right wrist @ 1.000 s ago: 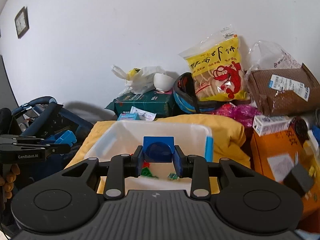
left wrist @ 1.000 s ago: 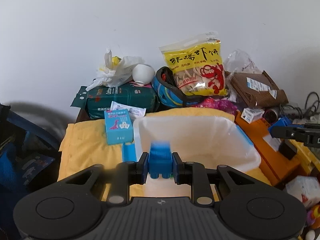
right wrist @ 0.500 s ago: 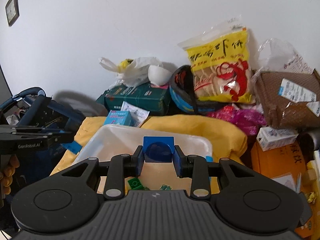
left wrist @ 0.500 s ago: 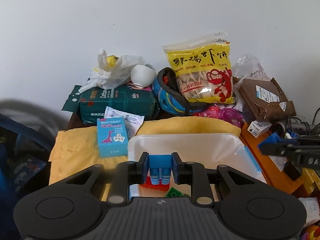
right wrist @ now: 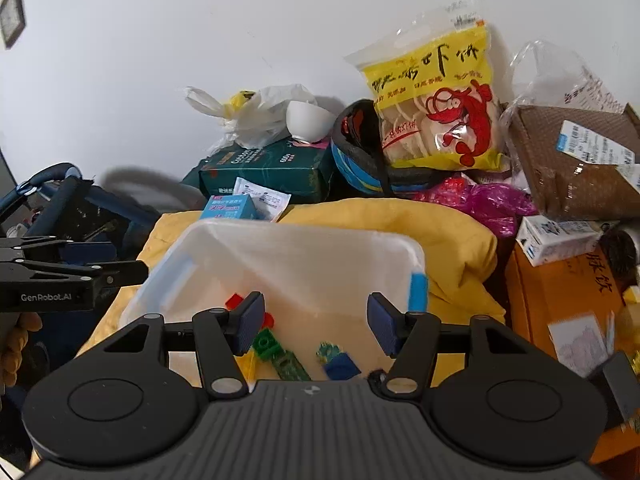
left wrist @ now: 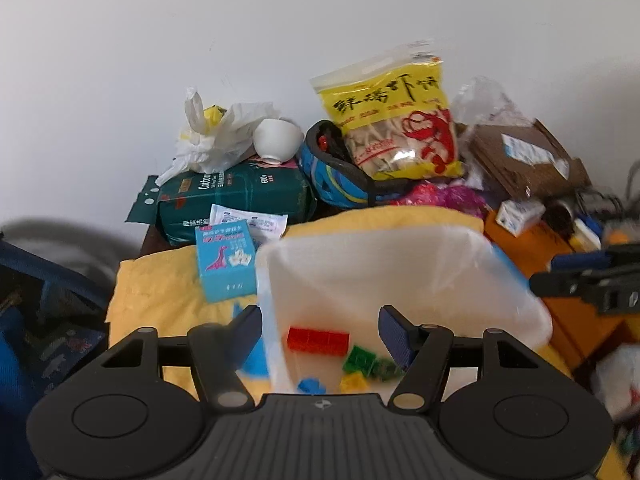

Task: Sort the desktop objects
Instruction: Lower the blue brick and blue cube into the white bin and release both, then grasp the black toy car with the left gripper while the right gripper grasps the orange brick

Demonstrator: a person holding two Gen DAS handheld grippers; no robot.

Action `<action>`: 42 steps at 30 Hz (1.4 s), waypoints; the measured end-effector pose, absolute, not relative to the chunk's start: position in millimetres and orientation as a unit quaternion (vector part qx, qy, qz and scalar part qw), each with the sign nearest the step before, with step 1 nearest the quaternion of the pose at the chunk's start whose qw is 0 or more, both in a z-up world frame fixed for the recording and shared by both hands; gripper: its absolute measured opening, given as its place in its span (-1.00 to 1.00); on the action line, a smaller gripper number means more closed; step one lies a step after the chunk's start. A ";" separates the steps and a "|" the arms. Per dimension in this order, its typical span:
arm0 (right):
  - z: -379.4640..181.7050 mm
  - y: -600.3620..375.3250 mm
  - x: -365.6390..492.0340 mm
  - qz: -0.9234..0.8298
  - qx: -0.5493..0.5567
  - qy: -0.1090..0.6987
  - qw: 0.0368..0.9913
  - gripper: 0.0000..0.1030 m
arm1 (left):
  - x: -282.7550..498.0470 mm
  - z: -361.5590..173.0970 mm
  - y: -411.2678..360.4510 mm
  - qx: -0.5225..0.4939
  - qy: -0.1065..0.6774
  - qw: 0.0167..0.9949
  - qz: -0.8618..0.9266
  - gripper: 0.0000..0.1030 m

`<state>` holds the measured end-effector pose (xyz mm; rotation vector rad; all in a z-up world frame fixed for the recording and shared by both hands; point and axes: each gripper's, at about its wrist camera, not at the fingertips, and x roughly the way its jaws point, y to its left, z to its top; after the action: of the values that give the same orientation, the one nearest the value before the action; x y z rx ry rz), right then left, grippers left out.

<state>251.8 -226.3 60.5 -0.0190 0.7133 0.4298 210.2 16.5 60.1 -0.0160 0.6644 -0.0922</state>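
Observation:
A white plastic bin [left wrist: 400, 264] sits on a yellow cloth [left wrist: 160, 280]; it also shows in the right wrist view [right wrist: 304, 256]. In it lie a red brick [left wrist: 318, 340], green bricks [left wrist: 362, 360], a yellow brick [left wrist: 354, 382] and a blue brick [left wrist: 311, 386]. The right wrist view shows a green brick [right wrist: 267, 343] and a blue piece [right wrist: 342, 366] in the bin. My left gripper [left wrist: 320, 334] is open and empty above the bin's near left corner. My right gripper [right wrist: 316, 322] is open and empty above the bin's near edge.
Behind the bin stand a light-blue dinosaur box [left wrist: 226, 262], a green tissue pack [left wrist: 236, 200], a white bowl [left wrist: 278, 140], a yellow snack bag [left wrist: 394, 120] and a brown parcel [left wrist: 524, 160]. An orange box [right wrist: 568, 292] lies on the right. A dark stroller [right wrist: 60, 208] stands on the left.
Both grippers opened and let go of their blue bricks, which now lie in the bin. Both grippers moved closer over the bin.

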 end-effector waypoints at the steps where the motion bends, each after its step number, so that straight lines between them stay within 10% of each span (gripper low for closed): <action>1: 56.4 -229.6 242.2 0.212 -0.009 0.343 0.915 0.21 | 195.8 54.3 16.1 -0.005 0.320 0.946 -0.048 0.32; 13: -67.6 -224.7 140.0 0.205 -0.049 0.439 0.873 -0.07 | 85.5 -61.0 -28.1 0.006 0.397 0.912 -0.102 0.33; 31: -99.1 -206.2 145.7 0.193 -0.066 0.443 0.873 -0.25 | 94.7 -101.1 -43.8 0.000 0.437 0.894 -0.096 0.37; 42: -93.7 -228.1 137.2 0.190 -0.035 0.436 0.879 -0.47 | 89.1 -95.8 -24.8 -0.028 0.431 0.896 -0.104 -0.06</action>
<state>137.2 -228.1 -93.7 -0.0724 0.9092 0.3961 89.1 -24.8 -95.8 -0.0585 0.8931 -0.2163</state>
